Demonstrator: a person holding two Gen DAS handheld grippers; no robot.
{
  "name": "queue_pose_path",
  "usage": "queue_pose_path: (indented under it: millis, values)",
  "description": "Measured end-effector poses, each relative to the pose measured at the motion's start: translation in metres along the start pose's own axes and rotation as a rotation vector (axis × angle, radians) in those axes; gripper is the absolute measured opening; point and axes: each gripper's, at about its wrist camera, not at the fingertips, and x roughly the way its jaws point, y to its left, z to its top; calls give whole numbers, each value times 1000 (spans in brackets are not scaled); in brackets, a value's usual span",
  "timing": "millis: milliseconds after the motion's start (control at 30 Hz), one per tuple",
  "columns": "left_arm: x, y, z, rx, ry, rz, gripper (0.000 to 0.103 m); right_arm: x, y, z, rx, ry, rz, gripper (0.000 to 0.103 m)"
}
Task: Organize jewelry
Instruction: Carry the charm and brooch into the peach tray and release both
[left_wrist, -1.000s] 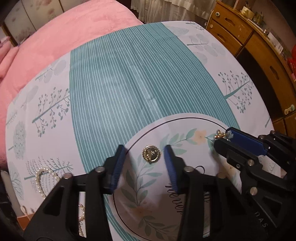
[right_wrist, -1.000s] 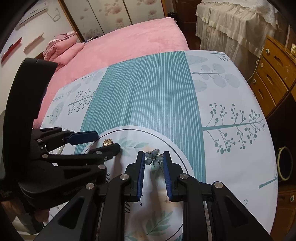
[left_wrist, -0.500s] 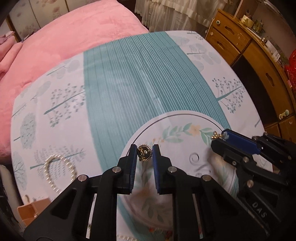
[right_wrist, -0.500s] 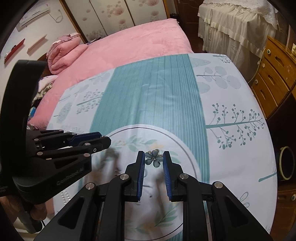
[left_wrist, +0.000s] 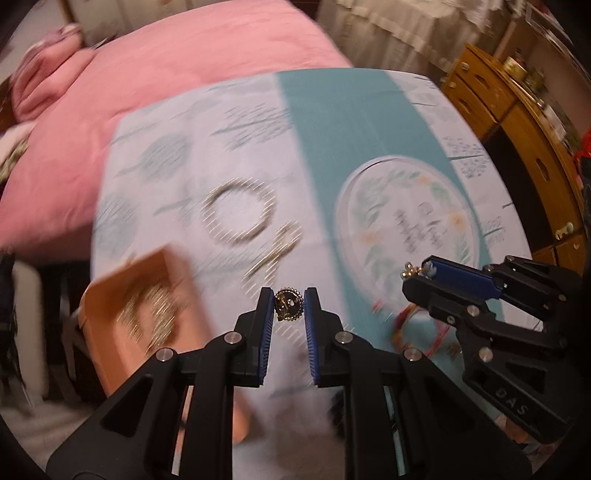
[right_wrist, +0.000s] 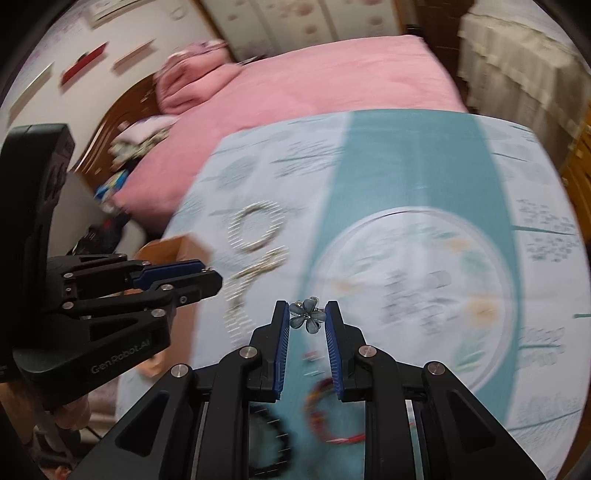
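Carrying one small piece each, both grippers hang above the patterned cloth (left_wrist: 332, 122) that covers the worktop: the left gripper (left_wrist: 289, 306) pinches a round gold brooch (left_wrist: 289, 305) by its toothed rim, and the right gripper (right_wrist: 307, 318) pinches a pale blue flower clip (right_wrist: 307, 316) between its blue pads. Both pictures are smeared, so finer detail on the cloth is hard to read. The likely trouble is a slip: each piece is caught only at its edge near the fingertips, and a quick swing or a small loosening of the jaws could drop it onto the cloth or, worse, past the worktop's near left corner, where the tan box (left_wrist: 136, 295) sits. That box, which seems to hold some pale beads already, looks like the place for these pieces, and it overhangs or lies right at that corner, so a nudge from the left gripper could tip it off. The two grippers are also close side by side, so crossing paths could knock a piece loose. A pearl bracelet (left_wrist: 238, 210) and a metal clasp (left_wrist: 275, 249) lie between the box and the printed round mat (left_wrist: 410, 221), narrowing the low route; the far half of the cloth offers room, as does the height above it. A red bangle (right_wrist: 332, 411) lies near the front edge.
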Motion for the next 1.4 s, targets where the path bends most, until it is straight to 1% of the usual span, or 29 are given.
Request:
queue_pose_path:
  millis: [133,267,333,433,533,767,833,867,900,967,1000,1033,1100,1233,1400]
  values:
    - [-13,49,-33,-94,8,50,14,8,61,-13,-87,32,57,19]
    - [-21,95,-54,-189,3,84,14,18,117,-22,-174,53,100,19]
    - [-24,113,-63,-222,-4,94,14,24,141,-24,-212,58,106,19]
    - [-25,134,-70,-255,-20,96,14,31,165,-24,-246,60,105,19]
    - [-27,146,-71,-263,-34,87,14,42,187,-18,-285,58,93,19]
    - [-23,143,-56,-199,-45,91,14,64,205,-13,-310,75,47,20]
    - [-23,142,-52,-182,-42,82,15,66,206,-15,-301,88,45,25]
    - [-23,141,-51,-178,-39,78,15,66,205,-16,-298,86,49,31]
    - [-24,141,-51,-176,-40,78,16,64,204,-18,-297,75,47,39]
    - [-25,141,-51,-170,-41,74,21,60,203,-20,-300,57,41,42]
    - [-25,141,-52,-170,-38,70,29,59,204,-22,-302,56,42,42]
    - [-25,141,-53,-171,-38,64,41,57,203,-23,-300,53,45,42]
    - [-27,140,-55,-176,-41,54,53,52,202,-26,-295,42,48,42]
    - [-33,132,-59,-158,-47,48,53,37,199,-35,-282,23,47,42]
    - [-41,113,-62,-118,-59,17,53,15,180,-56,-237,17,26,42]
